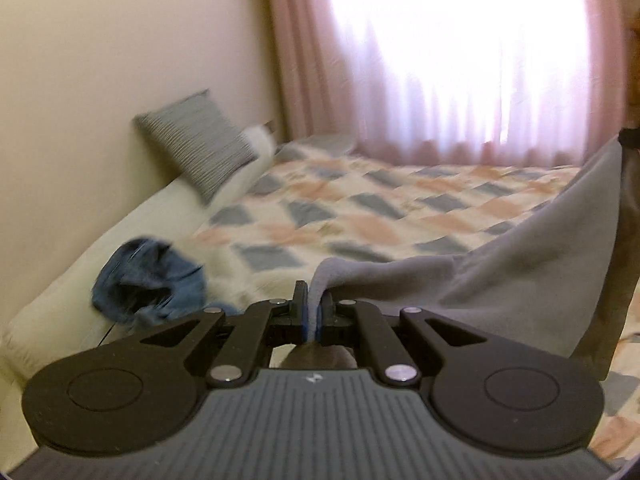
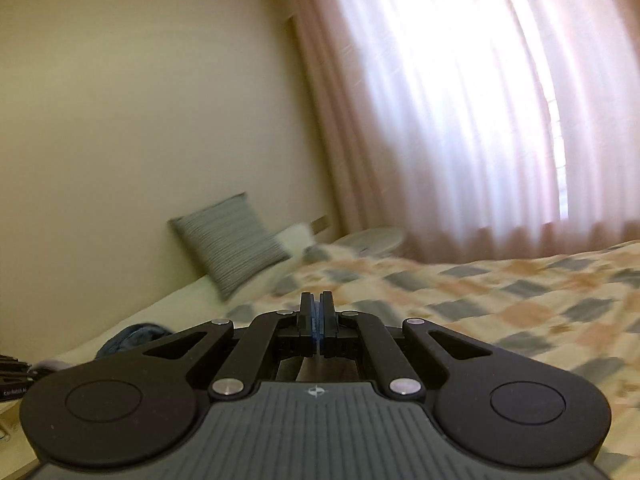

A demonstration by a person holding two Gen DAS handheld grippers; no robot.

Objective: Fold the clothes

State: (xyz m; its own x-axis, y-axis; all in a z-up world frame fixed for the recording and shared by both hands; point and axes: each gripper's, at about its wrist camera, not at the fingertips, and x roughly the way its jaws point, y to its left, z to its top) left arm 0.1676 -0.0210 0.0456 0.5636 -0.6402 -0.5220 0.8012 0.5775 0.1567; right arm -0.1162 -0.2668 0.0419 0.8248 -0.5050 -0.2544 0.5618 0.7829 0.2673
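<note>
Pinching the grey garment (image 1: 500, 264) in our left tongs (image 1: 314, 312), right tongs (image 2: 316, 320) closed, seemingly empty, we risk it slipping free and bunching on the bed (image 1: 360, 208).

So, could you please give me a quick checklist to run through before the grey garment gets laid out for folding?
1. Left tongs clamped on the grey garment: ok.
2. Right tongs holding the garment: cannot tell; they are shut, but no cloth shows between them.
3. Garment lifted and spread: ok, it rises to the right edge of the left wrist view.
4. Open bedspread ahead: ok.
5. Blue clothing kept apart from the garment: ok.
</note>
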